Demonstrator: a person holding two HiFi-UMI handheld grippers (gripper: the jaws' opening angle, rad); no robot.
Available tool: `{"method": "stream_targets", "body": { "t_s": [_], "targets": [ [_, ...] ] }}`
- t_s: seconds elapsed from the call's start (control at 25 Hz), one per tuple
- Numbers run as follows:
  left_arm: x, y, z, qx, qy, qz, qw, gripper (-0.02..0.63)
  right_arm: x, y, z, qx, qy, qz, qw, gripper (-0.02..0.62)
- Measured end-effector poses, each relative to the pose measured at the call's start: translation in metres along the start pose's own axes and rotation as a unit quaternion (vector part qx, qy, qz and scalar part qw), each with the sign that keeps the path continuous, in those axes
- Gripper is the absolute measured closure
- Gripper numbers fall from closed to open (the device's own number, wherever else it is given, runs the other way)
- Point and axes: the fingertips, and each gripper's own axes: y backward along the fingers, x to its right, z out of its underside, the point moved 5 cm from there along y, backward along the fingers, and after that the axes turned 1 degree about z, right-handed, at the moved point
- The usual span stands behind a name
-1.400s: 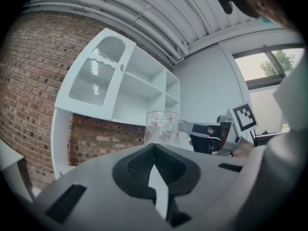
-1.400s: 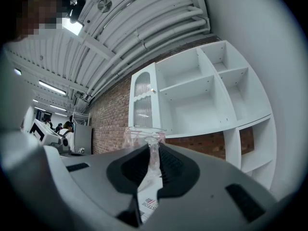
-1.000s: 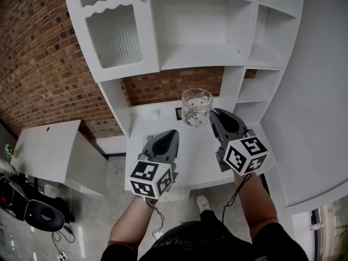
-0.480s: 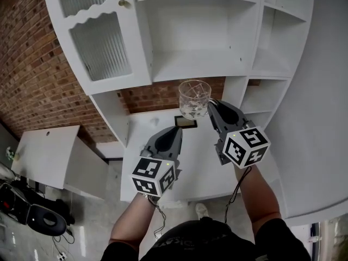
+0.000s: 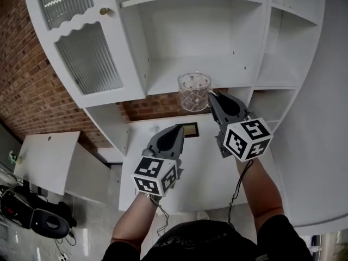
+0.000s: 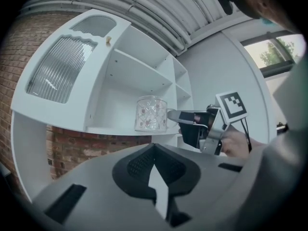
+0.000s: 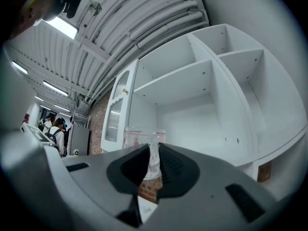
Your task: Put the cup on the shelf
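Note:
A clear glass cup (image 5: 194, 91) with a small printed pattern hangs in the air at the front edge of the white shelf (image 5: 179, 69). My right gripper (image 5: 211, 95) is shut on the cup's right side, and glass shows between its jaws in the right gripper view (image 7: 153, 150). In the left gripper view, the cup (image 6: 151, 113) sits level with the shelf board (image 6: 110, 126). My left gripper (image 5: 175, 130) stays lower, over the desk, shut with nothing in it; its jaws meet at the tips (image 6: 154, 147).
A ribbed-glass cabinet door (image 5: 87, 58) with a brass knob (image 5: 103, 11) stands left of the open shelves. Narrow side compartments (image 5: 288, 42) lie to the right. Below are the white desk (image 5: 212, 167), a small dark frame (image 5: 190, 129), a brick wall (image 5: 32, 91) and a low white table (image 5: 43, 156).
The right gripper has carried the cup up from above the desk to the level of the lower shelf. The left gripper has stayed low, still shut.

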Motion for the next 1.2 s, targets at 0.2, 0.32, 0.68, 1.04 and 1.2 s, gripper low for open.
{"method": "stream_targets", "body": {
  "t_s": [0.2,0.32,0.68,1.04,1.2],
  "targets": [
    [-0.008,-0.023,-0.002,0.002,-0.003,-0.004,1.0000,0.601,0.024,-0.026,-0.003,0.000,0.006,0.005,1.000,0.558],
    [-0.014,-0.034,-0.004,0.002,-0.002,-0.006,1.0000,0.601,0.036,-0.042,-0.003,-0.004,0.007,0.011,1.000,0.558],
    [-0.025,-0.063,-0.004,-0.002,-0.002,-0.005,1.0000,0.601,0.069,-0.075,0.005,-0.021,0.006,0.048,0.999,0.558],
    [-0.026,-0.084,0.002,-0.010,0.001,0.006,0.9999,0.601,0.088,-0.095,0.008,-0.038,0.019,0.085,0.995,0.557],
    [-0.029,-0.089,0.004,-0.013,0.004,0.006,0.9999,0.601,0.093,-0.101,0.010,-0.045,0.016,0.095,0.994,0.557]
  ]
}}
